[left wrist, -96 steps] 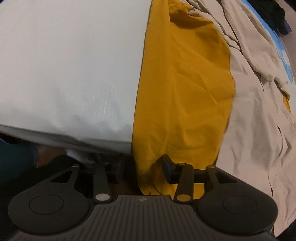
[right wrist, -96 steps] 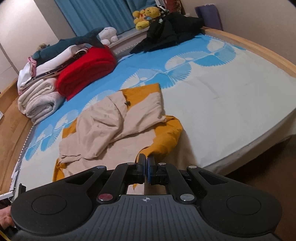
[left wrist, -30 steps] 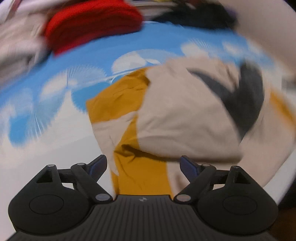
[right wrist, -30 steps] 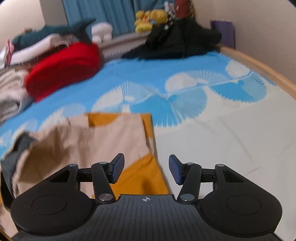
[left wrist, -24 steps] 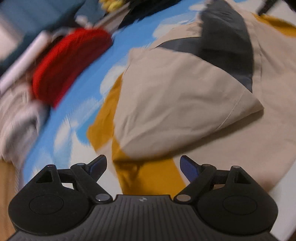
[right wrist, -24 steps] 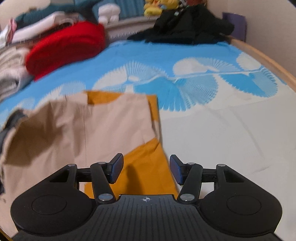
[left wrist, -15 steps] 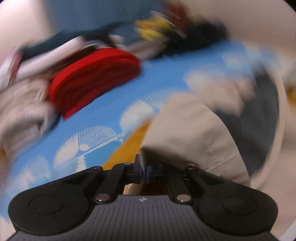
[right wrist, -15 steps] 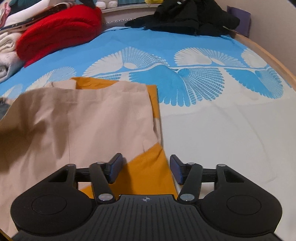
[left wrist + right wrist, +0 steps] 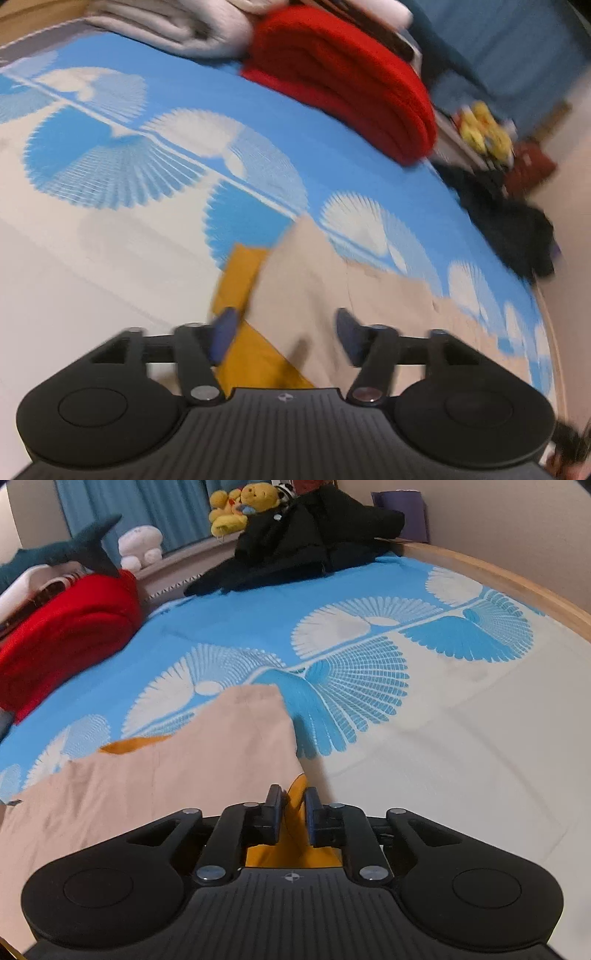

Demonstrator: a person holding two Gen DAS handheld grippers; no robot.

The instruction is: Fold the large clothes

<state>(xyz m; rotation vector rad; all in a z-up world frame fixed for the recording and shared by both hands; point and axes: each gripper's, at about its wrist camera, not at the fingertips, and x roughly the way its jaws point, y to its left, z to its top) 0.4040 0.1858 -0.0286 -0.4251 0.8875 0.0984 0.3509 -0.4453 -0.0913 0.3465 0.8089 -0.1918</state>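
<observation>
One beige-and-mustard garment is seen spread on the bed, partly folded over itself; the fold is judged started, not finished, with edges uneven. The right tongs are nearly closed, pinching its mustard corner. The left tongs are held spread above the cloth, gripping nothing. One red folded blanket and one black pile are counted.

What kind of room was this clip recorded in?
Most likely a bedroom: a bed with a blue fan-patterned sheet, plush toys beside blue curtains, and folded bedding including a red blanket.
</observation>
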